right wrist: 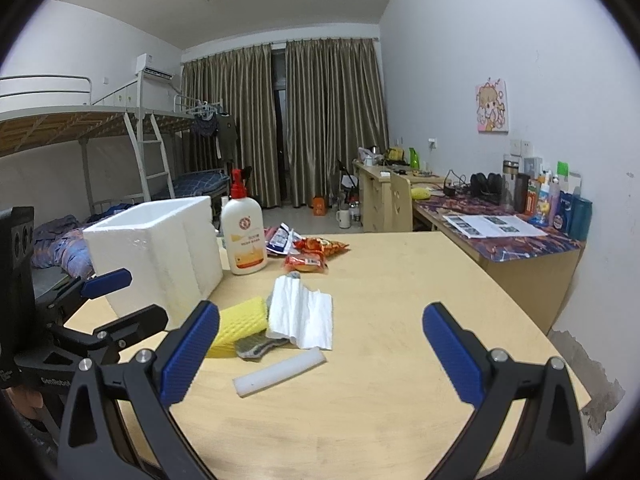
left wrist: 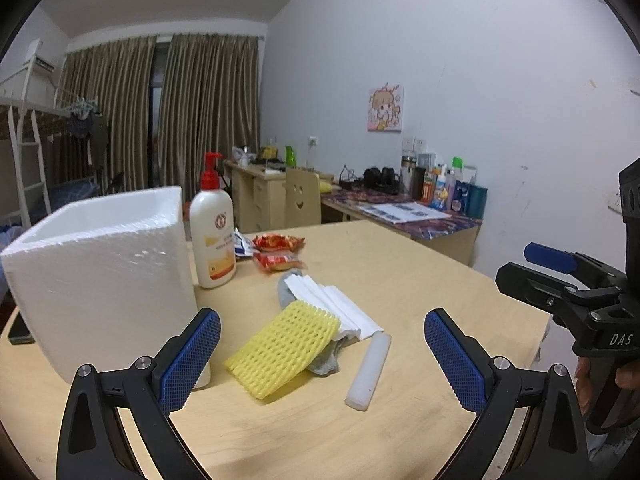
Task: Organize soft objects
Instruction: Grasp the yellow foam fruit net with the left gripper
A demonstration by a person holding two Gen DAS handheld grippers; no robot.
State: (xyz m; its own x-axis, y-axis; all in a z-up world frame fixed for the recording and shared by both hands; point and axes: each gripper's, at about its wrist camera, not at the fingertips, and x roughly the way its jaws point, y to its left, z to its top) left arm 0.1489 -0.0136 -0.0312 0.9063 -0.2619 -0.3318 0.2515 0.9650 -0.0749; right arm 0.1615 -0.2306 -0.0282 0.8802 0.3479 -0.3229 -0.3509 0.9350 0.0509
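A yellow foam net lies on the wooden table, over a grey sock and next to white folded tissue paper. A white foam stick lies in front of them. A white foam box stands to the left. My left gripper is open and empty, just before the pile. My right gripper is open and empty, right of the pile; it also shows in the left wrist view.
A lotion pump bottle and red snack packets stand behind the pile. A dark phone lies left of the box. Desks with clutter line the right wall. A bunk bed stands at left.
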